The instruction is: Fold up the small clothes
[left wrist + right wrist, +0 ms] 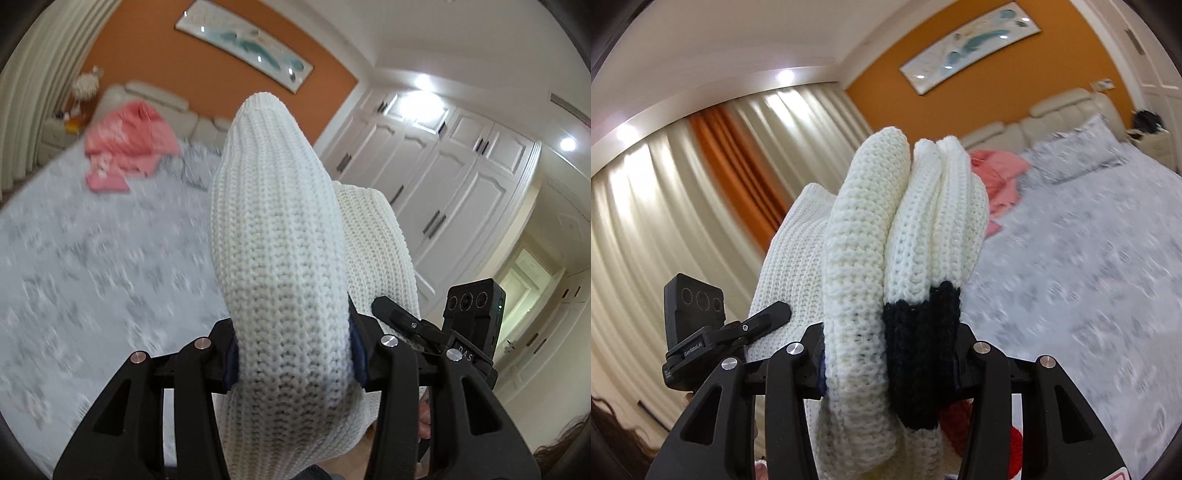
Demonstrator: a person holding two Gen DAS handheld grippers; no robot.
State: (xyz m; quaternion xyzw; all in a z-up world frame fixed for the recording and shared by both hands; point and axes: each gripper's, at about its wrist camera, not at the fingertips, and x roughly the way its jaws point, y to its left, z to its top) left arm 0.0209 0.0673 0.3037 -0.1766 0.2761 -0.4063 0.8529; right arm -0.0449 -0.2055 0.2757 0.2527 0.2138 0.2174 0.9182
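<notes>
Both grippers, left (293, 354) and right (890, 354), clamped on white knit sweater (280, 240), held aloft above bed (92, 266); thick bunched layers may slip from fingers; fold would collapse.

An orange wall (221, 70) carries a long framed painting (243, 38) above a cream padded headboard (1067, 107). The bed (92, 258) has a grey patterned cover. Cream and orange curtains (701, 177) hang along one side, white panelled wardrobes (443, 177) along the other. Recessed ceiling spotlights (567, 144) glow.
</notes>
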